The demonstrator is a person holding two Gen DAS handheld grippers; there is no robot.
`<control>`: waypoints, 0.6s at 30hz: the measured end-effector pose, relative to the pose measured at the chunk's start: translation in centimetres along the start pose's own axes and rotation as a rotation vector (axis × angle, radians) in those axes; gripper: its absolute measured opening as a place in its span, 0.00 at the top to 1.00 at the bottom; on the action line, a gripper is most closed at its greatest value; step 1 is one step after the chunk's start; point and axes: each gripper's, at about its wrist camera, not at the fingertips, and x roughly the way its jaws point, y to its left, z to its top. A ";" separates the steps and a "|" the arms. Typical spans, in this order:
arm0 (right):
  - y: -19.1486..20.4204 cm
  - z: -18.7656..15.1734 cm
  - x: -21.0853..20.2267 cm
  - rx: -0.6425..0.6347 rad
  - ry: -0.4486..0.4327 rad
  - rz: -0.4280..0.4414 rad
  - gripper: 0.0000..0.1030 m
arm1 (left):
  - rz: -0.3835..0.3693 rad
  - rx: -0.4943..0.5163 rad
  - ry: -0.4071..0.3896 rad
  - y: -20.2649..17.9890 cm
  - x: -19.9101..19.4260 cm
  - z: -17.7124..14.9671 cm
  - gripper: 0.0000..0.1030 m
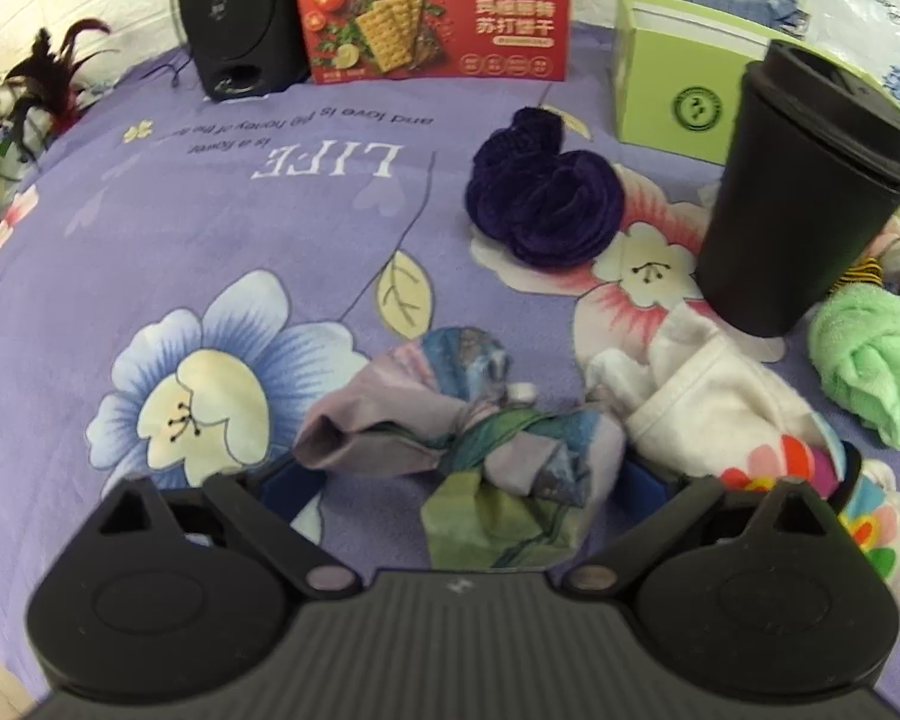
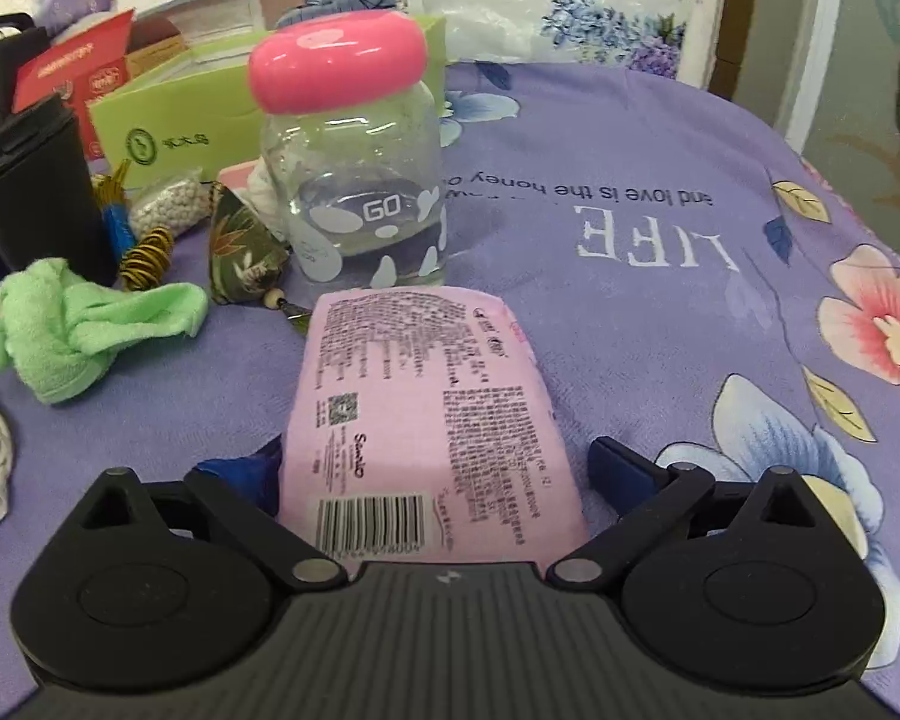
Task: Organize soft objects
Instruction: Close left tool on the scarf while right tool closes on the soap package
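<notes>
Bedspread [image 1: 180, 228] lies open leftward; black cup [image 1: 804, 192] blocks the right.

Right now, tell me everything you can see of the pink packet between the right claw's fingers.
The pink packet is a soft-looking, matte plastic pack, lying flat and lengthwise on the purple floral bedsheet. Its upper face carries dense small print, a QR code and a barcode at the near end. It sits between the right claw fingers, which look spread at either side, not pressing. Its far end reaches close to the pink-lidded clear jar; contact unclear.
</notes>
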 end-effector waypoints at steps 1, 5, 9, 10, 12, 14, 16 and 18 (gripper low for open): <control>-0.3 0.0 0.1 0.004 -0.011 0.013 0.14 | -0.006 0.007 0.000 -0.1 -0.2 0.1 0.17; 0.0 0.4 0.0 -0.034 -0.012 0.028 0.22 | -0.032 0.036 0.009 -0.5 -0.8 0.4 0.35; -0.7 0.0 -1.9 -0.006 -0.037 0.062 0.50 | -0.026 0.034 0.006 0.3 -2.0 -0.1 0.39; -1.0 -0.4 -2.5 0.004 -0.043 0.070 0.51 | -0.023 0.025 0.009 0.9 -2.4 -0.4 0.40; -1.4 -1.1 -3.8 0.017 -0.062 0.075 0.51 | -0.018 -0.001 0.006 2.2 -3.4 -1.0 0.41; -1.7 -1.6 -5.3 0.034 -0.085 0.095 0.51 | -0.019 -0.023 0.002 3.4 -4.7 -1.3 0.41; -1.7 -1.4 -7.1 0.045 -0.119 0.110 0.51 | -0.023 -0.020 -0.029 4.0 -6.5 -1.1 0.41; -1.5 -0.6 -8.6 0.041 -0.163 0.131 0.51 | -0.051 -0.017 -0.060 4.1 -8.1 -0.2 0.41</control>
